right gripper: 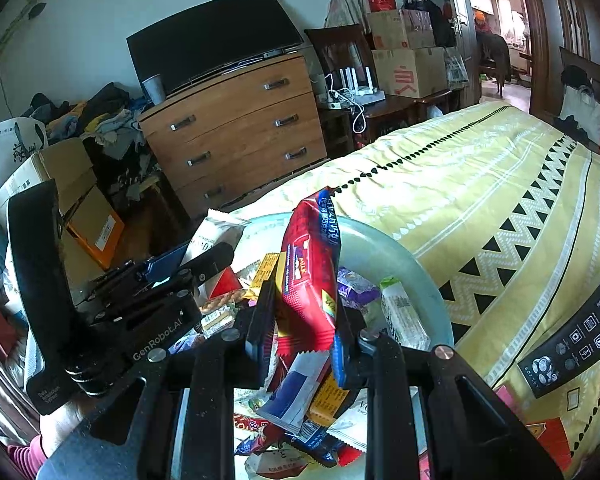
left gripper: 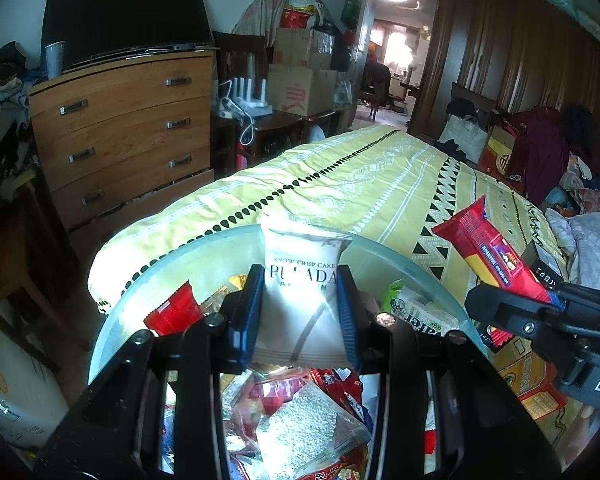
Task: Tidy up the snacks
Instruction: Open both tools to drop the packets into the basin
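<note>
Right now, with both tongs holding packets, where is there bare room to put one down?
The yellow bedspread beyond the glass bowl is bare up to the black box on the right. The bowl itself is crowded with snacks.

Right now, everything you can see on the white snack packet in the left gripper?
The white snack packet is a glossy, pillow-style sealed wrapper with a crimped top edge, printed "SNOW CRISP CAKE" above larger grey letters. It stands upright, pinched at both sides between the blue pads of the left gripper, raised above the snack pile in the glass bowl. It looks intact; its lower end is hidden behind the gripper.
</note>
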`<control>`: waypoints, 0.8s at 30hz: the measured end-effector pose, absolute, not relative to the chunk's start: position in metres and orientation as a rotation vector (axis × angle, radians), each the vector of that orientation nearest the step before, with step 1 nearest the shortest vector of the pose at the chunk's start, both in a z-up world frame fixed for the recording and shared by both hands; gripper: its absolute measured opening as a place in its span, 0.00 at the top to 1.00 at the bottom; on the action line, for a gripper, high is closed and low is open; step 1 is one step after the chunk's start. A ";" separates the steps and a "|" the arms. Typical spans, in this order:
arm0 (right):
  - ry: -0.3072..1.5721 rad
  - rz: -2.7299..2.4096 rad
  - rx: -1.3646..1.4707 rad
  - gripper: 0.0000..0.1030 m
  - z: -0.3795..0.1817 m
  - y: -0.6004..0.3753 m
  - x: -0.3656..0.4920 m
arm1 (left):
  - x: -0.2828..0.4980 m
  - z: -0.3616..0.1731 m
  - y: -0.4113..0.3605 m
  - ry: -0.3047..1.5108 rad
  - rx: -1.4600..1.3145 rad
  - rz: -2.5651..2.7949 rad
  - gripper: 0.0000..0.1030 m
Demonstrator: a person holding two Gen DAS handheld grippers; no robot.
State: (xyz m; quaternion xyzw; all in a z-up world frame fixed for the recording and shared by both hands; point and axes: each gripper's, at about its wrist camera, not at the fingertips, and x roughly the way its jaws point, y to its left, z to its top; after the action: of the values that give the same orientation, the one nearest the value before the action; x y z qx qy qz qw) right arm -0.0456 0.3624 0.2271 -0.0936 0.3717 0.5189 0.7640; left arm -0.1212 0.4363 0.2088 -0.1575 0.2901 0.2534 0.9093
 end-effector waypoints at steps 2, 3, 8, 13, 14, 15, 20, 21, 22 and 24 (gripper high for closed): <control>0.811 1.127 -0.204 0.75 0.226 0.363 -0.045 | -0.121 0.205 0.437 0.603 -0.327 0.523 0.66; 0.813 1.127 -0.203 0.75 0.225 0.363 -0.045 | -0.120 0.204 0.437 0.605 -0.327 0.523 0.66; 0.830 1.131 -0.201 0.75 0.221 0.367 -0.044 | -0.119 0.200 0.439 0.618 -0.334 0.535 0.65; 0.840 1.138 -0.207 0.75 0.217 0.371 -0.045 | -0.118 0.197 0.440 0.632 -0.340 0.541 0.65; 0.841 1.139 -0.208 0.75 0.216 0.372 -0.045 | -0.118 0.197 0.440 0.634 -0.341 0.541 0.65; 0.842 1.139 -0.211 0.75 0.216 0.374 -0.046 | -0.118 0.197 0.440 0.636 -0.342 0.541 0.65; 0.853 1.139 -0.212 0.71 0.213 0.376 -0.045 | -0.116 0.193 0.443 0.659 -0.351 0.548 0.61; 0.853 1.138 -0.210 0.71 0.213 0.376 -0.045 | -0.116 0.192 0.444 0.664 -0.350 0.553 0.59; 0.855 1.138 -0.208 0.70 0.212 0.376 -0.045 | -0.116 0.191 0.444 0.667 -0.350 0.555 0.58; 0.854 1.138 -0.206 0.69 0.212 0.376 -0.046 | -0.116 0.190 0.444 0.674 -0.351 0.558 0.52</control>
State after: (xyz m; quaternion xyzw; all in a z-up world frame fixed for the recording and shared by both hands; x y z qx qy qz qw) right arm -0.0463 0.3760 0.2118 -0.0944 0.3913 0.5213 0.7525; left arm -0.1157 0.4443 0.1895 -0.1689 0.3247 0.2686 0.8910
